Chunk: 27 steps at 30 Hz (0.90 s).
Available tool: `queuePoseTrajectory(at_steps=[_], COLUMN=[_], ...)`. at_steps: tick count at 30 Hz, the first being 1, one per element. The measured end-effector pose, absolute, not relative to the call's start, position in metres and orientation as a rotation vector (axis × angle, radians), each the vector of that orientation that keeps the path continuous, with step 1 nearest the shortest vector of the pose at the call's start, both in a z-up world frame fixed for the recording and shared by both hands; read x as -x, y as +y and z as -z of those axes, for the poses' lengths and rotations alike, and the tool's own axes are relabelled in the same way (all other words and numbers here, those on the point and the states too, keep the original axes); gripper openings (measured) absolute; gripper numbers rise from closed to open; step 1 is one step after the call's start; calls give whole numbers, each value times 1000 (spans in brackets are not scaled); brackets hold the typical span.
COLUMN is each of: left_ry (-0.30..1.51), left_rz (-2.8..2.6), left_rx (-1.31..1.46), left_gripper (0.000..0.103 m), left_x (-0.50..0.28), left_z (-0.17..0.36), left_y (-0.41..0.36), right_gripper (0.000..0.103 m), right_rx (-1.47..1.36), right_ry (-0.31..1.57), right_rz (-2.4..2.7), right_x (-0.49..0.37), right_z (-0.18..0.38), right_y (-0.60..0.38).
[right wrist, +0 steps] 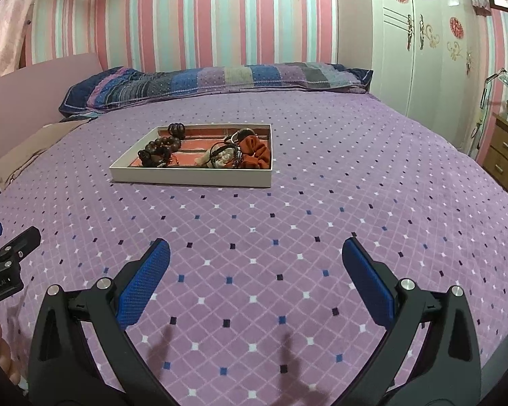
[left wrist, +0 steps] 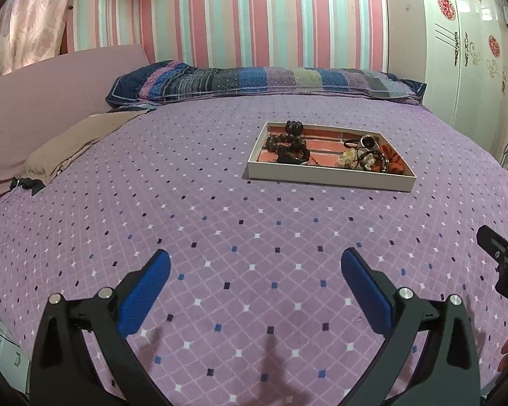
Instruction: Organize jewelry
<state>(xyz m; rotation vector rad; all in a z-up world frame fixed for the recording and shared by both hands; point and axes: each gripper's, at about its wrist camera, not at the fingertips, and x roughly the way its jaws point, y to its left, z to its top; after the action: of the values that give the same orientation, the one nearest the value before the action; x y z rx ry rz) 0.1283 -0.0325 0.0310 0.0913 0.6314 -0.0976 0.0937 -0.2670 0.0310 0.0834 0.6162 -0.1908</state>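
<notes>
Both grippers, left gripper [left wrist: 255, 270] and right gripper [right wrist: 255, 270], are hovering wide; we are seeing everything already lying inside the far tray [right wrist: 193, 176].

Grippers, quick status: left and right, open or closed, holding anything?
Left gripper: open, holding nothing, above the bedspread.
Right gripper: open, holding nothing, also short of the tray.
</notes>
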Motion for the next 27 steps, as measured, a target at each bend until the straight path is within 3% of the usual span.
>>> queuePoseTrajectory(at_steps=[27], left_ry=[647], left_rz=[106], left_rx=[-66], left_gripper=[98], left_x=[-132], left_z=[-33], left_y=[-25], right_gripper=[99], right_rx=[-81], right_ry=[613], right_rz=[197], right_x=[-97], right_z=[-32], right_y=[-264])
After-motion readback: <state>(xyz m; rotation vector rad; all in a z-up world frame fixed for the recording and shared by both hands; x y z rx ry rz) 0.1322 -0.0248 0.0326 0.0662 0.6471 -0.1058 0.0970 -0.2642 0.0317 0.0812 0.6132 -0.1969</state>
